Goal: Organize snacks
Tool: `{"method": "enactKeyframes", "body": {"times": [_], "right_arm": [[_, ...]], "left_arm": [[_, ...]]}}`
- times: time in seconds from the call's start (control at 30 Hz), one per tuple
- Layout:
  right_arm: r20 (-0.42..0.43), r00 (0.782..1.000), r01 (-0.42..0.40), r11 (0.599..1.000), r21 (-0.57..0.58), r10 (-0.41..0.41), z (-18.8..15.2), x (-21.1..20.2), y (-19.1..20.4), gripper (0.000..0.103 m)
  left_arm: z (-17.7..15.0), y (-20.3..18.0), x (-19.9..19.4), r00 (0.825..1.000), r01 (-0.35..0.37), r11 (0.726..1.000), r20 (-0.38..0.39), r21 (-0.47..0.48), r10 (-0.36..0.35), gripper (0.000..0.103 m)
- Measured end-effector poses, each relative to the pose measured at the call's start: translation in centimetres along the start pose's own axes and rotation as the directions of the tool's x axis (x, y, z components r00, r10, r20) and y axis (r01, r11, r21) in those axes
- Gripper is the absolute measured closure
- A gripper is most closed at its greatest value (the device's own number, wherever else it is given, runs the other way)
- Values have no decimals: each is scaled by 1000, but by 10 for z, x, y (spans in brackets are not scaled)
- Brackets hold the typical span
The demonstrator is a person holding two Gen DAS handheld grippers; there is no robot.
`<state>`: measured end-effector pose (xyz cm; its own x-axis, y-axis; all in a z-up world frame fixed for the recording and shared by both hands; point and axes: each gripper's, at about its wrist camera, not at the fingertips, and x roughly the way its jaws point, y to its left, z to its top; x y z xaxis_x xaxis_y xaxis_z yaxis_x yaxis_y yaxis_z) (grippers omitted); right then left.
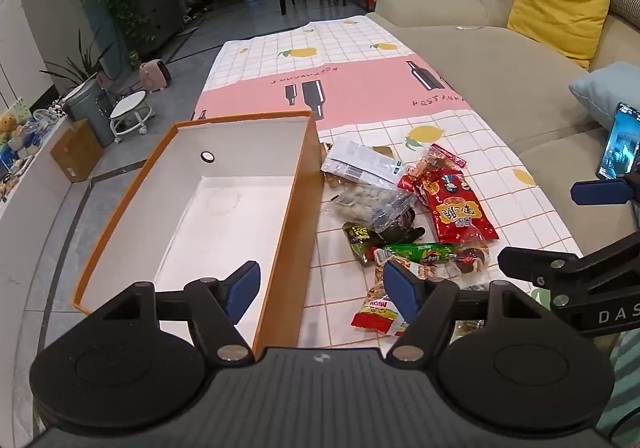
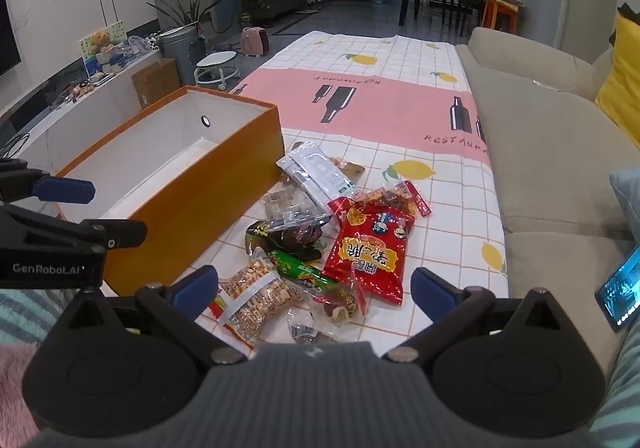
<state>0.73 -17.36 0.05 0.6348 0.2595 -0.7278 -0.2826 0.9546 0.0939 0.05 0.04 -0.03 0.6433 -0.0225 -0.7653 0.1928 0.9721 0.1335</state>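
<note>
Both tongs are spread wide with nothing in them. Left tongs [image 1: 322, 290] hang over the near end of the orange box [image 1: 298, 216], one pad above the box's white inside, the other over the snack pile. Right tongs [image 2: 314, 290] hover just above the near edge of the pile, straddling a peanut bag [image 2: 256, 294] and a green stick pack [image 2: 304, 274].

The box is one long open rectangle with nothing inside it, its long axis running away from the cameras along the left edge of the surface [image 2: 452, 200], which has a checked lemon cloth on it. It sits just left of the snacks.

The snacks are all heaped together right beside the box. The big red bag [image 2: 370, 248] lies lengthwise away from the camera, its print upside down in the right wrist view. A white pouch [image 2: 320, 172] lies diagonally at the far end, pointing toward the box corner. I count roughly nine or ten packets, but they overlap so I can't be exact. One beige sofa [image 2: 540, 152] runs along the right side.
</note>
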Motion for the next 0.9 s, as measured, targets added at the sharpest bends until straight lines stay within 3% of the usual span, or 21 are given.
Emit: {"method": "enactKeyframes", "body": {"times": [0.9], "right_arm": [[0, 1000, 9, 1000, -19, -9, -1, -2, 4, 4]], "left_arm": [[-7, -1, 1, 1000, -2, 1000, 1, -2, 2, 22]]}}
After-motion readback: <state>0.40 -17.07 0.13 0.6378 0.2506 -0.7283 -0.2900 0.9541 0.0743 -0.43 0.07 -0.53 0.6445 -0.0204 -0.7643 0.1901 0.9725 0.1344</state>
